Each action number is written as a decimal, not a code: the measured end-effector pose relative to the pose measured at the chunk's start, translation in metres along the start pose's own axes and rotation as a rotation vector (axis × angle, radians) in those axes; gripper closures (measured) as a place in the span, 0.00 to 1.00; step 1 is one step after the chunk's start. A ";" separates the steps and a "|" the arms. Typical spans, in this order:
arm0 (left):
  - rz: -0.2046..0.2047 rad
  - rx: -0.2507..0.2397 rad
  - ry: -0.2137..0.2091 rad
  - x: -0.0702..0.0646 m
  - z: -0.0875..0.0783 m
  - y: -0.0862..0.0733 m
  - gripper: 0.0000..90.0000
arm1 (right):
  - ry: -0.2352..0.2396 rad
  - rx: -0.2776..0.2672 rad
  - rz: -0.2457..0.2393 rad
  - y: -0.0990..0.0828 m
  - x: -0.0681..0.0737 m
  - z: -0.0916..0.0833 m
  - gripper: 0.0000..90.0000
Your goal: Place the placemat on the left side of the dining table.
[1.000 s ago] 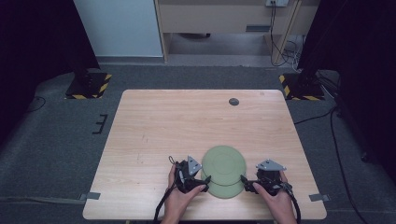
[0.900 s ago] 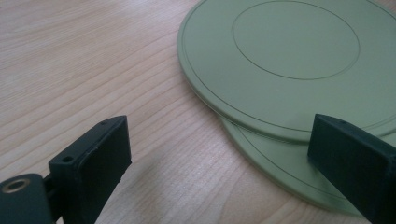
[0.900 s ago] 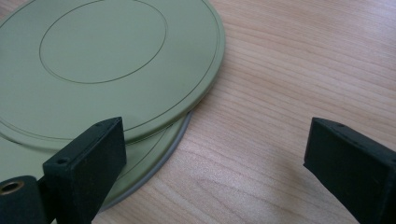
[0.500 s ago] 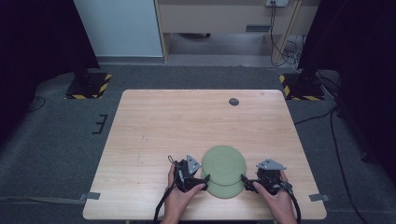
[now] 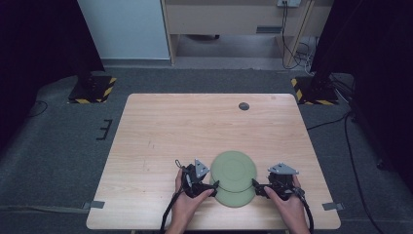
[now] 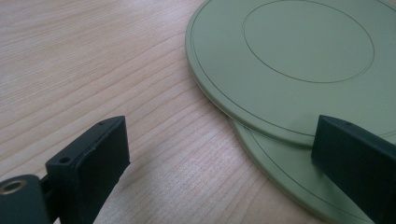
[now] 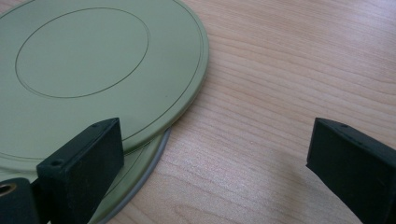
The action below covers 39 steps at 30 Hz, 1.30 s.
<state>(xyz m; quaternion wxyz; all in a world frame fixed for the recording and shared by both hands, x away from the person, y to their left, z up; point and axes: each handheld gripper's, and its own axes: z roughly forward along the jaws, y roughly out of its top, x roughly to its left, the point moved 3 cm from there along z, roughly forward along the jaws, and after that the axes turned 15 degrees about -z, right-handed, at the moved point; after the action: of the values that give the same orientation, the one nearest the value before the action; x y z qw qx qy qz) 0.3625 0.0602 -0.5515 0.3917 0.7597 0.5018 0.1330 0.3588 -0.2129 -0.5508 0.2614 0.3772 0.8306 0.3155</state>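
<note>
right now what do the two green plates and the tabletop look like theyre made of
Upper green plate: probably matte plastic or melamine; even sage colour, dull sheen, thin moulded rings. Lower green plate: same look; in the right gripper view its edge looks greyish, cause unclear. Tabletop: light wood or wood-grain laminate, satin finish, long grain lines; which one cannot be told.
</note>
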 end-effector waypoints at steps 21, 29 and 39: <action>0.018 0.008 0.009 0.001 0.001 0.008 0.05 | 0.014 0.001 0.000 0.001 0.003 0.000 0.05; 0.036 0.014 0.014 0.003 -0.003 0.002 0.06 | 0.016 -0.002 -0.007 0.001 0.003 -0.002 0.07; 0.025 0.021 0.023 0.005 0.003 0.007 0.04 | 0.010 -0.009 0.000 0.001 0.001 0.001 0.05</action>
<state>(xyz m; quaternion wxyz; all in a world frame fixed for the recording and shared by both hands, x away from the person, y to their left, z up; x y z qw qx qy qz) 0.3712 0.0618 -0.5487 0.3759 0.7685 0.4982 0.1413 0.3598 -0.2110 -0.5508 0.2592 0.3744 0.8303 0.3213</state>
